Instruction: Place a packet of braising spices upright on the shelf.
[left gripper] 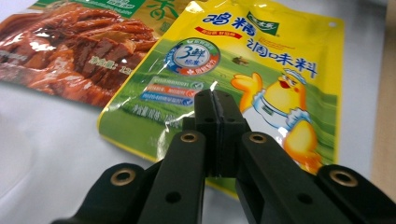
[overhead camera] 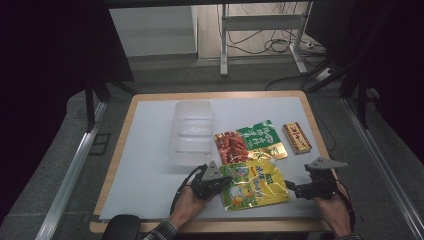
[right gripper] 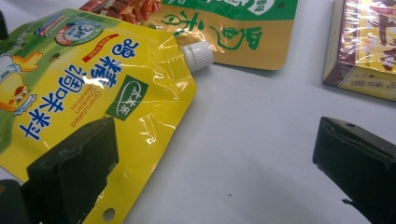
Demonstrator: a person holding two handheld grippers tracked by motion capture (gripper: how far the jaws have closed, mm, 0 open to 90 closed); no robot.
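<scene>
Closed left tongs [left gripper: 215,100], jaws pressed together and gripping nothing, hover over the near-left edge of the yellow spouted seasoning pouch [overhead camera: 254,184], lying flat on the white counter [overhead camera: 150,165]. Right tongs [right gripper: 212,161] stand wide at its opposite edge, equally near.

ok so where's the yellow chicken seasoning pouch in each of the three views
High view: the yellow pouch lies at the table's near edge, between the two grippers.
Left gripper view: it fills the centre and right, beyond the closed jaws.
Right gripper view: it covers the upper left, turned sideways, reaching behind the left jaw.
Shared landmark: the red and green pouch beside its top edge, also seen at and.
</scene>
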